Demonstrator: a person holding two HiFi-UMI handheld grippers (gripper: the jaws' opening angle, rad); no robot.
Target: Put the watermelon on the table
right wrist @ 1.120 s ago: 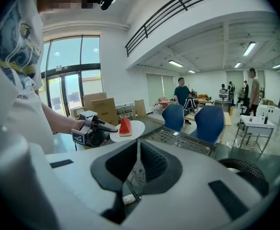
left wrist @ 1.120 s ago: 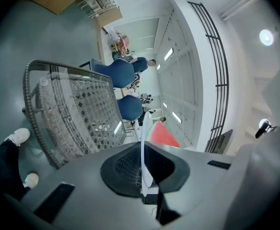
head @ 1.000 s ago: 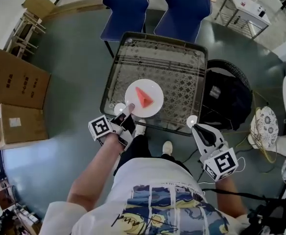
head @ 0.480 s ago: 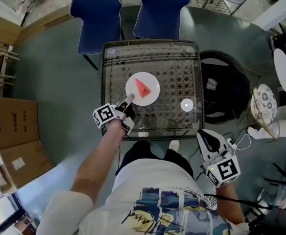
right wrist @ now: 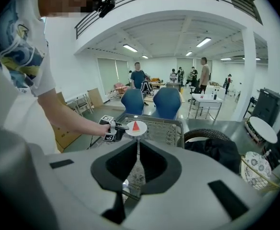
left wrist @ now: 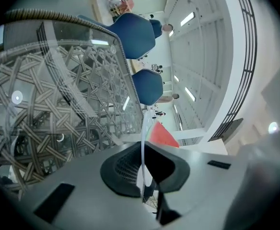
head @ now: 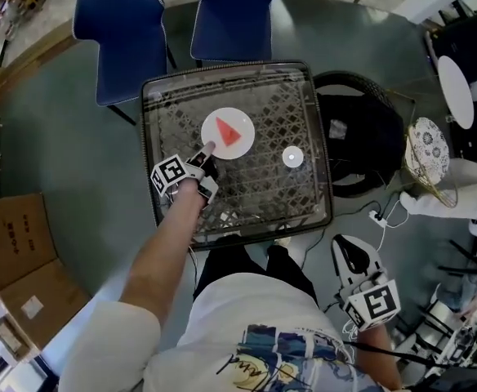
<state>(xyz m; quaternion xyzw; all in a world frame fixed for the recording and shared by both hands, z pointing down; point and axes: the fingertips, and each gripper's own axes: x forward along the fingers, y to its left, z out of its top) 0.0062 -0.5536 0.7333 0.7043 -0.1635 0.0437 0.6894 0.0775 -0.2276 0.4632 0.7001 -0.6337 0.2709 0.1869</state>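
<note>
Left gripper (head: 207,146) fingers pinch plate (head: 242,118) rim; watermelon (head: 233,131) at 1 o'clock, over table (head: 297,104); right gripper (head: 354,252) fingers together, empty, farther off

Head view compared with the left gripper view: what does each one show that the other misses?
Only the head view: the whole round plate seen from above, the right gripper held away from the table, the cardboard boxes and a black bag.
Only the left gripper view: the plate's rim edge-on, pinched between the shut jaws of the left gripper, and the ceiling lights.
Both: the watermelon slice on the plate, the lattice table and the two blue chairs.
</note>
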